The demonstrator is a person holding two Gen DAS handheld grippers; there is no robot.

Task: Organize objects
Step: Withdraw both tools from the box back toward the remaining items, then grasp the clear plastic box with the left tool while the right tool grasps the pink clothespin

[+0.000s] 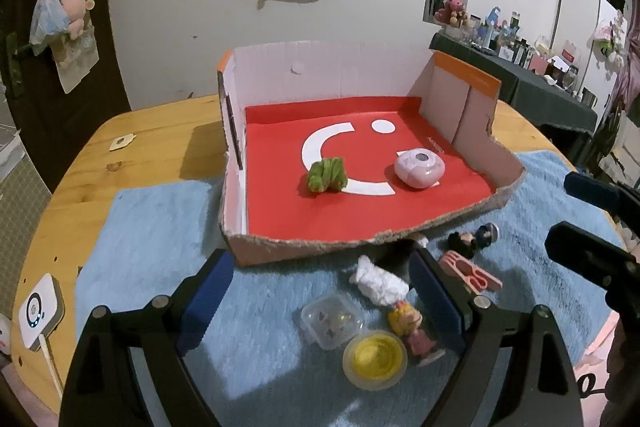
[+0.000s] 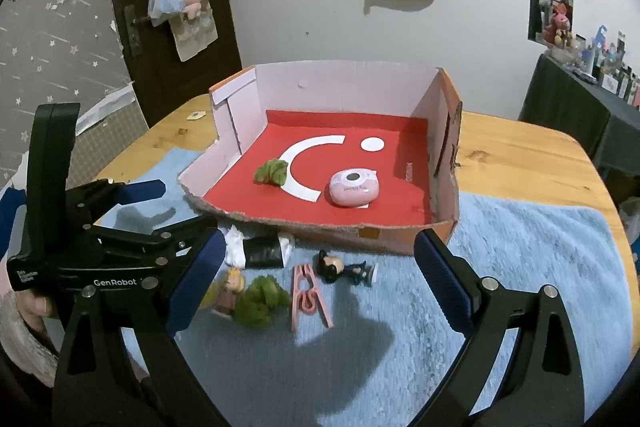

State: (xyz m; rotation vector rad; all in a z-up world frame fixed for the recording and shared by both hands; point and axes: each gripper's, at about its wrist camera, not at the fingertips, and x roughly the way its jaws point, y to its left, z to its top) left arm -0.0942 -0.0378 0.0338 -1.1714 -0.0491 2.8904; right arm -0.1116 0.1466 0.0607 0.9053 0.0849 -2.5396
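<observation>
Cardboard box (image 1: 280, 75) with a red floor stands on the wooden table (image 1: 160, 131), its torn front wall low, its near edge resting on the blue towel (image 1: 160, 227). Inside it, a green crumpled piece (image 1: 327, 175) lies at about 9 o'clock from a pink round device (image 1: 419, 169); the two are apart.

On the towel just in front of the box, in the left wrist view, a white crumpled wrapper (image 1: 380, 281) lies at 12 o'clock from a blonde figurine (image 1: 412, 327). A clear square container (image 1: 332, 319) is beside a yellow round cup (image 1: 375, 355), which sits at its 4 o'clock. A pink clothes clip (image 1: 470, 271) lies at 6 o'clock from a dark-haired figurine (image 1: 472, 239).

In the right wrist view, a second green piece (image 2: 262, 301) sits on the towel touching the blonde figurine (image 2: 230, 291), with the clip (image 2: 308, 297) just at its 3 o'clock.

Left gripper (image 1: 320, 303) hangs over the small things with its jaws spread wide, holding nothing. Right gripper (image 2: 320, 279) is also spread wide and holds nothing; the dark-haired figurine (image 2: 344, 267) lies between its fingers, not touched
</observation>
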